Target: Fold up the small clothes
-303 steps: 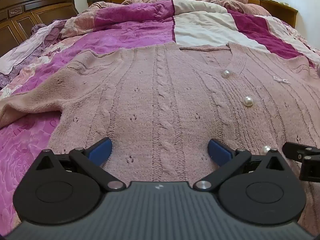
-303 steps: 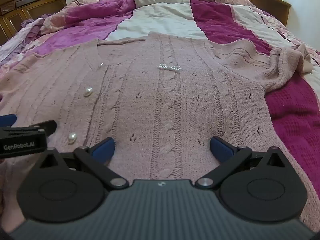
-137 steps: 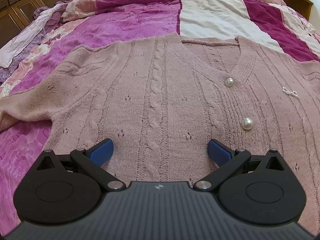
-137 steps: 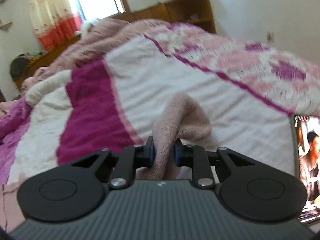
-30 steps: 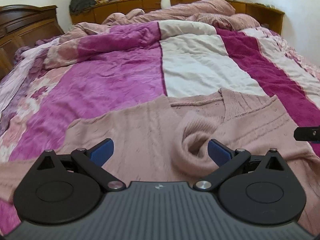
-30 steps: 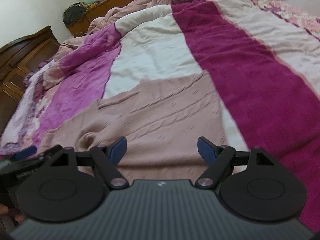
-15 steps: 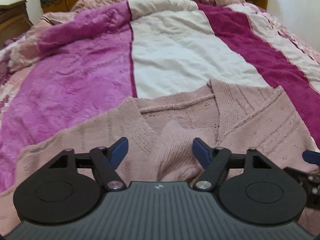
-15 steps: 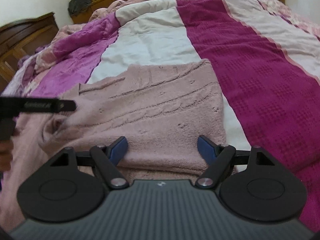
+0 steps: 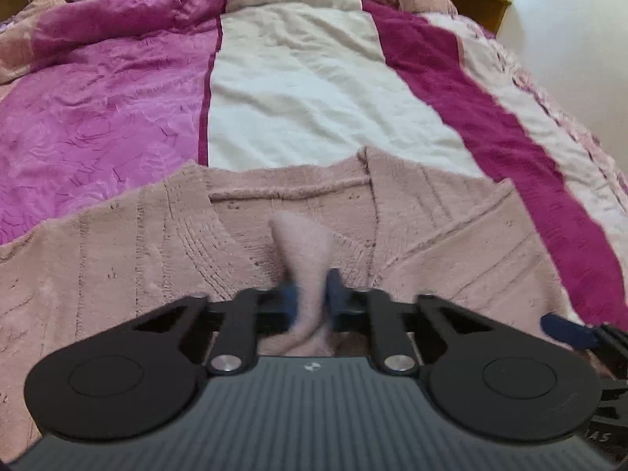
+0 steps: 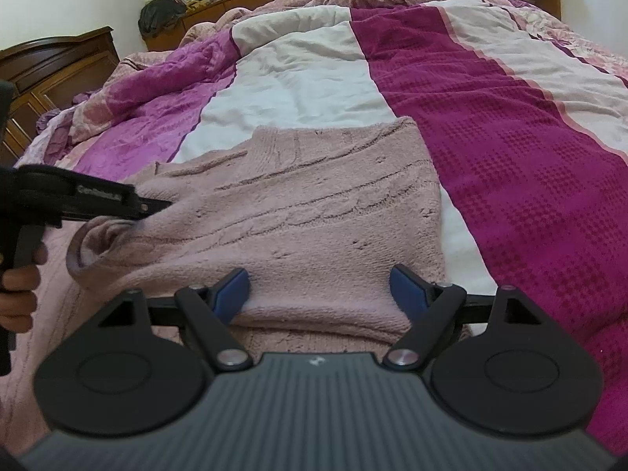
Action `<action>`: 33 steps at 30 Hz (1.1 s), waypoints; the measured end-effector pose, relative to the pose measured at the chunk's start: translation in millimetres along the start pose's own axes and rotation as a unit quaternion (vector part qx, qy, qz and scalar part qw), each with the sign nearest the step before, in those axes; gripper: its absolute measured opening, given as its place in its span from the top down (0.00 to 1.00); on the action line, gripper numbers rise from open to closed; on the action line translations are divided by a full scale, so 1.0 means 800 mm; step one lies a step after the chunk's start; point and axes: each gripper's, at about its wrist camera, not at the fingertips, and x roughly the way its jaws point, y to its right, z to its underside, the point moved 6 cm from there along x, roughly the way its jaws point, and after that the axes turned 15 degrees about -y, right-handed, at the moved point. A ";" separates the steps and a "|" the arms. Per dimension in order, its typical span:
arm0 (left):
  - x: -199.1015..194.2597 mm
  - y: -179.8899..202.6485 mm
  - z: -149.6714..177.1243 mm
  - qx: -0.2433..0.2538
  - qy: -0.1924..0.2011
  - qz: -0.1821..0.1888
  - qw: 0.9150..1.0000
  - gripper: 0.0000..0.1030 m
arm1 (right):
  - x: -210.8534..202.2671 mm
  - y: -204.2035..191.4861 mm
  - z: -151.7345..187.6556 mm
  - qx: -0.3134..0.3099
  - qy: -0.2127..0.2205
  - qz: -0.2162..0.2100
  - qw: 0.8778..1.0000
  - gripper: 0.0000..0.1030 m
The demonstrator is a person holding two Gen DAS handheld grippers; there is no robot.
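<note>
Bed [image 10: 510, 125] fills both views, quilt in magenta, purple and cream stripes. Pink knit cardigan [image 10: 314, 212] lies flat across the near end, neckline away from the cameras; its right-hand part is already folded in over the body, edge straight along the cream stripe.

Sleeve cuff [image 9: 304, 251] stands up as a pinched ridge over the chest, below the V-neck. Left hand-held gripper [image 9: 310, 300] is closing on it, blue pads pressing the knit from both sides. Right hand-held gripper [image 10: 320, 290] hovers low over the folded panel, jaws wide apart, nothing between them.

Handling, my read: chunky cable knit, soft, light, stretchy, no stiffness, so it'll sag and drag whatever lies under it. Not slippery, pads should bite fine. Best hold is at cuffs, hem corners or shoulder seams where layers are doubled; mid-panel grabs would just tent it. Lift the cuff clear before carrying it across, else the folded layer shifts.
</note>
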 end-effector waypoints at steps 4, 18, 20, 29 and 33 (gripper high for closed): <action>-0.038 -0.008 0.005 -0.019 0.050 -0.027 0.998 0.90 | 0.000 -0.001 0.001 0.002 0.000 -0.001 1.000 0.21; -0.131 -0.137 0.125 -0.180 0.087 -0.109 0.974 0.88 | -0.001 -0.002 0.001 -0.002 -0.001 0.004 1.000 0.20; -0.121 -0.142 0.145 -0.193 0.071 -0.086 0.975 0.88 | -0.001 -0.002 0.000 -0.003 -0.002 0.005 1.000 0.20; -0.138 -0.149 0.189 -0.208 0.091 -0.056 0.972 0.51 | 0.000 -0.004 -0.002 -0.007 -0.010 0.010 1.000 0.20; -0.164 -0.151 0.193 -0.189 0.110 -0.064 0.974 0.47 | -0.001 -0.004 -0.004 -0.006 -0.016 0.008 1.000 0.20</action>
